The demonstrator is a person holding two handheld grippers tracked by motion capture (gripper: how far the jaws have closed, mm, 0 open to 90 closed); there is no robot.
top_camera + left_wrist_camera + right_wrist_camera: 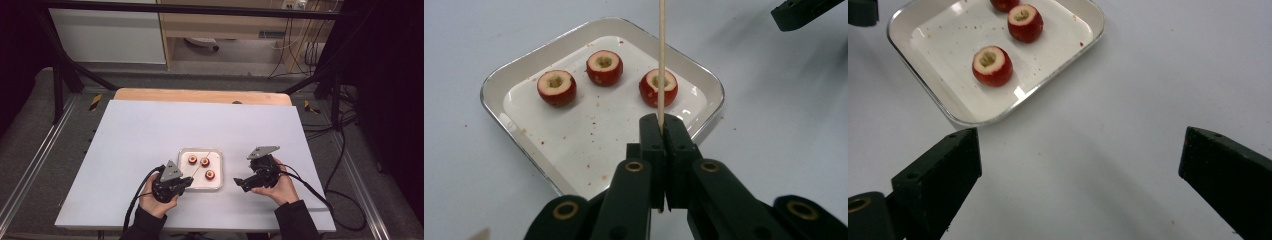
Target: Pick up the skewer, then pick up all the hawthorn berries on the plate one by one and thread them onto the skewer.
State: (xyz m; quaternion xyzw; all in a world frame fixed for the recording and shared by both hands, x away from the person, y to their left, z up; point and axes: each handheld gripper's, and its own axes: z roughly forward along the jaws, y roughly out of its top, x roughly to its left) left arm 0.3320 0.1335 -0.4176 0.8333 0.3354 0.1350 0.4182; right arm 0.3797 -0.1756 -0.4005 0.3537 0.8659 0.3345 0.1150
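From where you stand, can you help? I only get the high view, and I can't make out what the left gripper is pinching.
Observer: A thin wooden skewer, clamped between the shut jaws of the left gripper.
Operator: And those red things?
Observer: Three small red fruits with hollowed, pale centres, lying apart in the white tray.
Operator: Is the tray clean?
Observer: No, red specks are scattered over it.
Operator: And the other gripper?
Observer: The right gripper has wide-open, empty jaws.

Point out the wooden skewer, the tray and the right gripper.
wooden skewer (661, 60), left gripper view, mid-shaft.
tray (491, 85), left gripper view, left rim.
right gripper (1078, 185), right gripper view, midway between its open jaws.
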